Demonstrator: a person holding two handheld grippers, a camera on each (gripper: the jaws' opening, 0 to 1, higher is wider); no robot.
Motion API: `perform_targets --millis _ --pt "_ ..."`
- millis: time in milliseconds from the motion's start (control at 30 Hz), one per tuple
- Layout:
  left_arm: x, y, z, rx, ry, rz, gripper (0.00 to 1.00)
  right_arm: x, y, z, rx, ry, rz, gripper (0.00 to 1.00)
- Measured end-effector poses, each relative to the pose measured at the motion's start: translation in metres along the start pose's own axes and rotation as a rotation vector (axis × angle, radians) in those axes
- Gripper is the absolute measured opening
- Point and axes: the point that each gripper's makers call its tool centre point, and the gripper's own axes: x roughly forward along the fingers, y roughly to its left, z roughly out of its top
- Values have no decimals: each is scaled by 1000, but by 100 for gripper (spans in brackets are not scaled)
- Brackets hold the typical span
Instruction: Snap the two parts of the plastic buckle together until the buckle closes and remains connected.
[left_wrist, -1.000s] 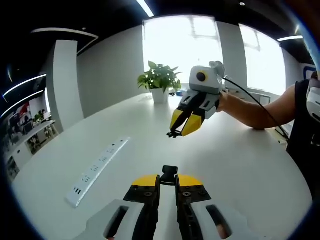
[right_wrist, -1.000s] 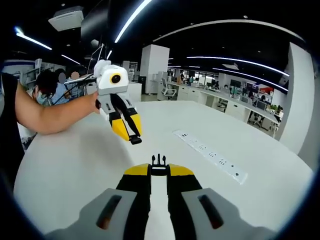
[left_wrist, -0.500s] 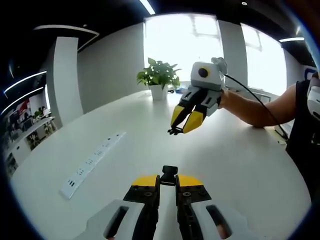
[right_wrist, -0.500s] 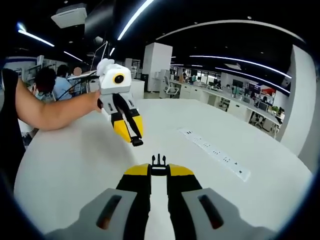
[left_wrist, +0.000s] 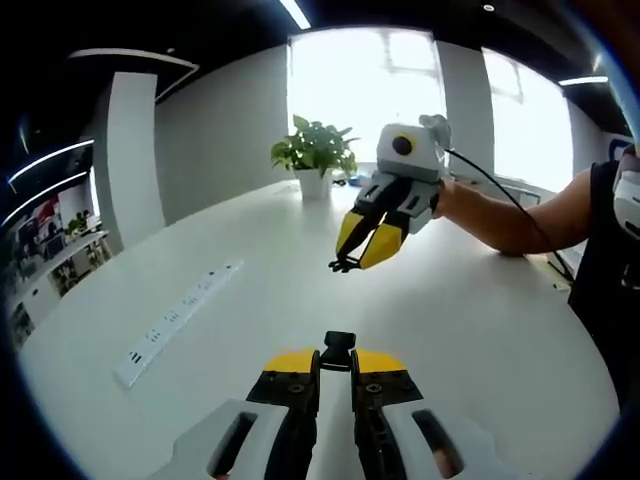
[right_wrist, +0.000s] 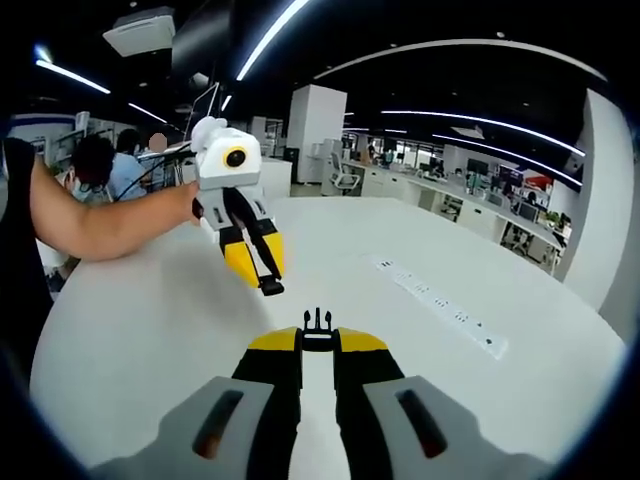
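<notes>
In the left gripper view my left gripper (left_wrist: 336, 358) is shut on the black socket half of the buckle (left_wrist: 339, 345), whose end sticks out past the yellow tips. Facing it above the white table hangs my right gripper (left_wrist: 352, 261), shut on the pronged buckle half (left_wrist: 343, 266). In the right gripper view my right gripper (right_wrist: 318, 336) pinches the black pronged half (right_wrist: 317, 323), prongs pointing forward. The left gripper (right_wrist: 268, 283) hangs ahead and to the left with the socket half (right_wrist: 271, 288) at its tip. The two halves stay apart in the air.
A long white power strip (left_wrist: 178, 319) lies on the round white table (left_wrist: 480, 330), also seen as the power strip (right_wrist: 441, 304) on the right. A potted plant (left_wrist: 312, 160) stands at the table's far edge. A person's forearm (right_wrist: 100, 227) holds the left gripper. Office desks stand behind.
Both grippers have stayed shut on their buckle halves. The views have shifted a little, and the right gripper's tip has come slightly lower and leftward in the left gripper view.
</notes>
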Motion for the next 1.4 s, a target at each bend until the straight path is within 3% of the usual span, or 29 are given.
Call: perform_targets --millis 1400 --pt "-5 -34 -14 5 14 -9 9 -10 31 -8 -12 16 19 11"
